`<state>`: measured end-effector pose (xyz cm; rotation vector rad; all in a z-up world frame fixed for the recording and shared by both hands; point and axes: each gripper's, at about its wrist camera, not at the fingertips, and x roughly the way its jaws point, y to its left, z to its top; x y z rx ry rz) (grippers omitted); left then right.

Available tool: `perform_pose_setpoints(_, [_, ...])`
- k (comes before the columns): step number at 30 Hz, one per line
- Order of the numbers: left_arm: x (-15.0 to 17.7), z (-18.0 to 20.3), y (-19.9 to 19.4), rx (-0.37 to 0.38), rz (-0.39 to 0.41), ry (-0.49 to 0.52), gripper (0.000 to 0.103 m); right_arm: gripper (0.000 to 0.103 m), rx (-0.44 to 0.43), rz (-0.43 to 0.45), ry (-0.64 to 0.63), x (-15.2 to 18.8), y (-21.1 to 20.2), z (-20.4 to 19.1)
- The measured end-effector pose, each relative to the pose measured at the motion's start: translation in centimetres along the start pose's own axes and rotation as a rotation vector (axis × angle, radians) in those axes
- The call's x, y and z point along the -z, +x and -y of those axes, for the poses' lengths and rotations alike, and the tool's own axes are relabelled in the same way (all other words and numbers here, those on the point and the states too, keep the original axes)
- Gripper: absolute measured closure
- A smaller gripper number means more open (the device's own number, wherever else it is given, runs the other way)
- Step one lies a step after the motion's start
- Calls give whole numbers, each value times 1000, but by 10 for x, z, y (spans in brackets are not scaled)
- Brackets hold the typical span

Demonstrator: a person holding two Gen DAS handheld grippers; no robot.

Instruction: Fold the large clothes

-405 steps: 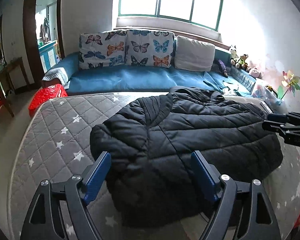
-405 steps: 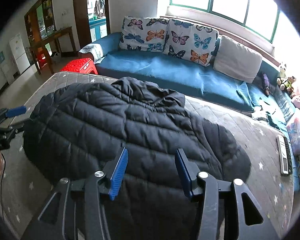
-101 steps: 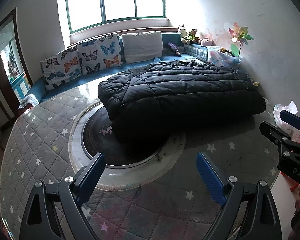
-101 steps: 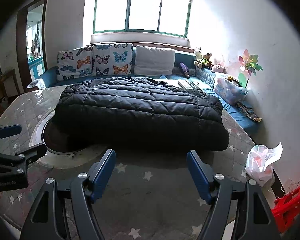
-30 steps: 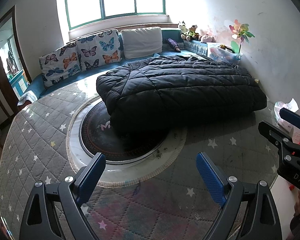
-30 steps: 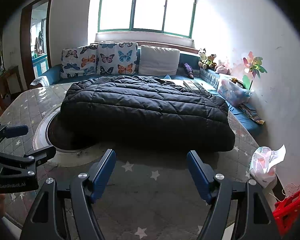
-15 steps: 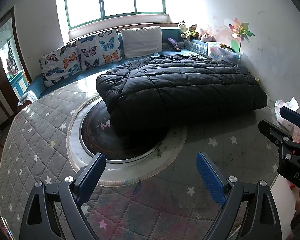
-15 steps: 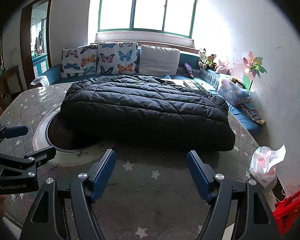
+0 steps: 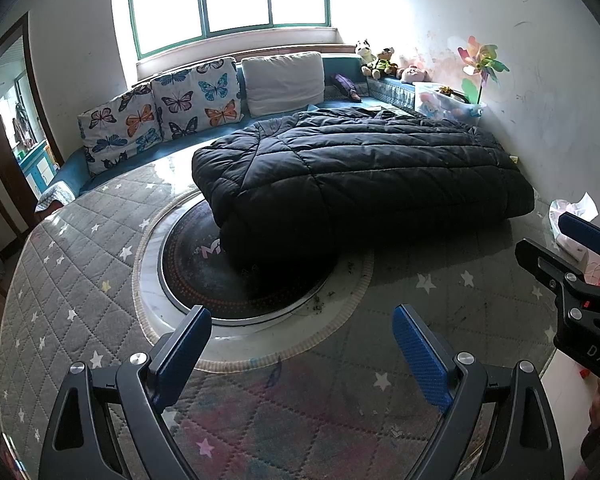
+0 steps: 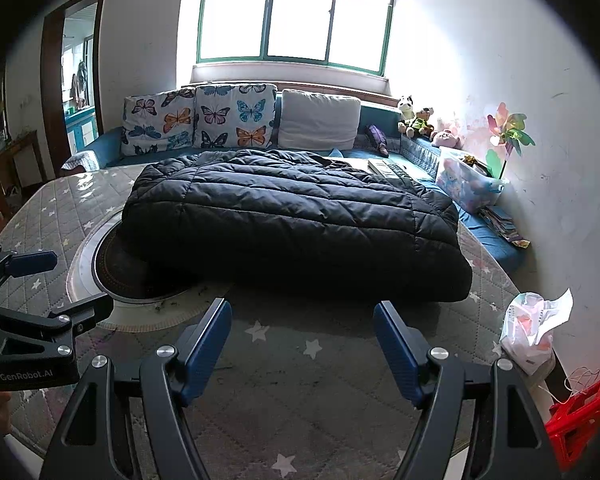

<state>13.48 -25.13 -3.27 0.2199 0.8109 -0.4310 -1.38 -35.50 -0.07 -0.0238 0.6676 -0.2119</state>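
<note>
A black quilted puffer jacket (image 9: 352,176) (image 10: 296,220) lies folded into a thick rectangle on the far half of the grey star-patterned quilted table cover (image 9: 80,248). It overlaps the round dark turntable (image 9: 204,276) at the table's middle. My left gripper (image 9: 300,344) hovers open over the near part of the cover, well short of the jacket, nothing between its blue pads. My right gripper (image 10: 302,332) is also open and empty, just short of the jacket's near edge. Each gripper shows at the other view's side.
A blue sofa (image 10: 112,140) with butterfly cushions (image 9: 160,112) and a white pillow runs behind the table under the window. Soft toys, a pinwheel (image 10: 508,132) and a plastic box stand by the right wall. A crumpled bag (image 10: 532,332) and a red stool (image 10: 584,412) sit at the right.
Both grippers have stayed in place and open over the last second. Much earlier the jacket lay spread out flat; it now lies folded.
</note>
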Motion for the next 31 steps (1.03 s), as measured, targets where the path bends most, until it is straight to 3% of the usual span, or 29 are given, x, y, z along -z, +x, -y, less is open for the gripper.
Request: perform_pose_setpoints(31, [0, -3, -2, 1, 5, 8, 5, 23, -5, -10, -7, 3, 6, 2])
